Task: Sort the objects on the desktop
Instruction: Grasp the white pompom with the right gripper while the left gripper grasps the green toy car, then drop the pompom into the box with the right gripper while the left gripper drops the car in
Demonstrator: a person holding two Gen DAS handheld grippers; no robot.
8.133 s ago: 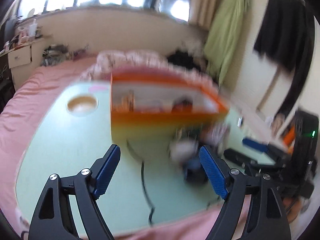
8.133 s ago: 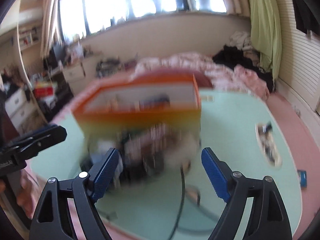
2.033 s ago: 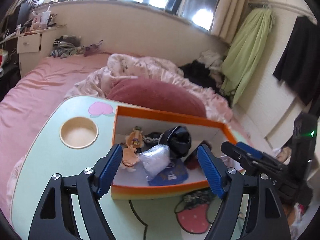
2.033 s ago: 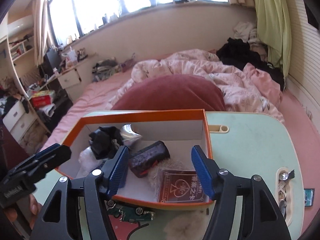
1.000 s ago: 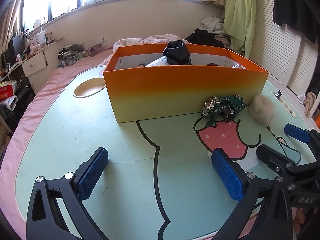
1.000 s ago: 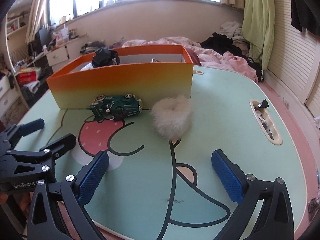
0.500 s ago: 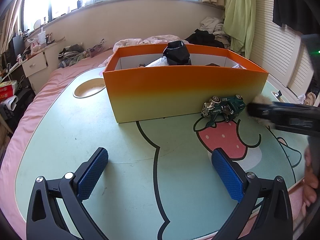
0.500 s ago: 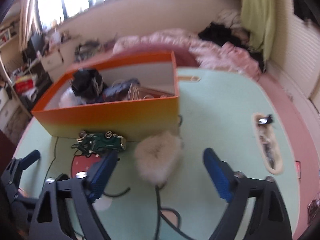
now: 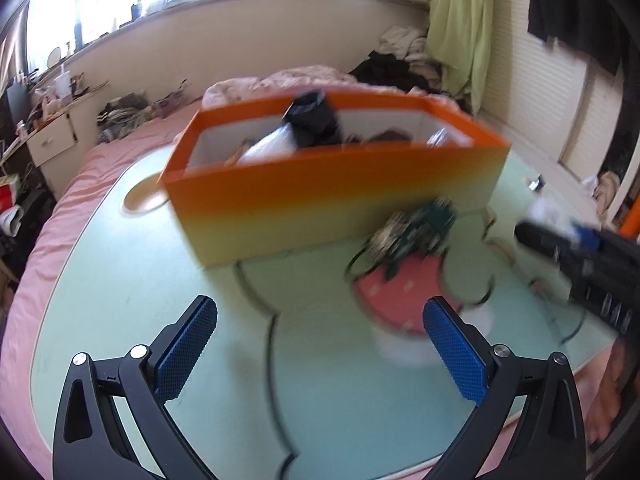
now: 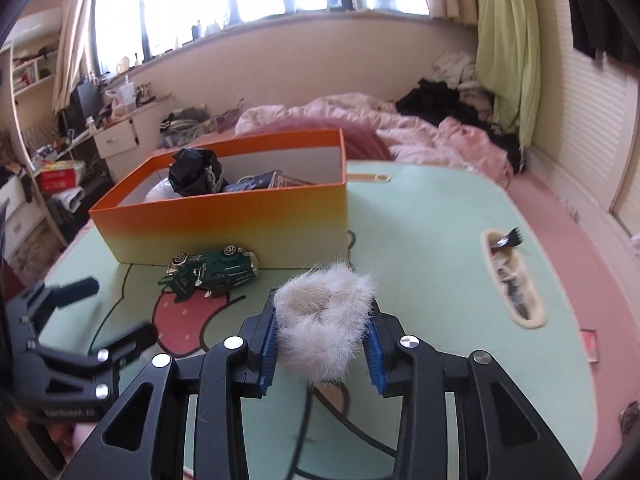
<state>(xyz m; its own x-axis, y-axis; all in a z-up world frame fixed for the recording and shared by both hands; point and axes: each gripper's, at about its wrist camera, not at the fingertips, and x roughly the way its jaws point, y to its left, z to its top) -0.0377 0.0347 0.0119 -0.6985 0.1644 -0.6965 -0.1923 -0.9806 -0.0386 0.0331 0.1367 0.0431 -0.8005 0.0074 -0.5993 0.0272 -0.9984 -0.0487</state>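
Observation:
My right gripper (image 10: 322, 344) is shut on a white fluffy ball (image 10: 326, 320) and holds it just above the green table (image 10: 420, 248). A green toy car (image 10: 212, 270) lies on its side in front of the orange box (image 10: 240, 216), which holds a black bag (image 10: 196, 174) and other items. My left gripper (image 9: 320, 344) is open and empty over the table, with the box (image 9: 332, 196) and the car (image 9: 416, 228) ahead, both blurred. The right gripper (image 9: 580, 248) shows at the right with the white ball (image 9: 548, 212).
A round cup recess (image 9: 142, 200) sits left of the box. A long tray recess (image 10: 514, 280) with small items is at the table's right. A pink bed with bedding (image 10: 400, 128) lies behind. The left gripper (image 10: 60, 320) is at the lower left.
My right gripper has closed on the white fluffy ball and lifted it slightly. The left gripper has moved forward and up toward the box, still open.

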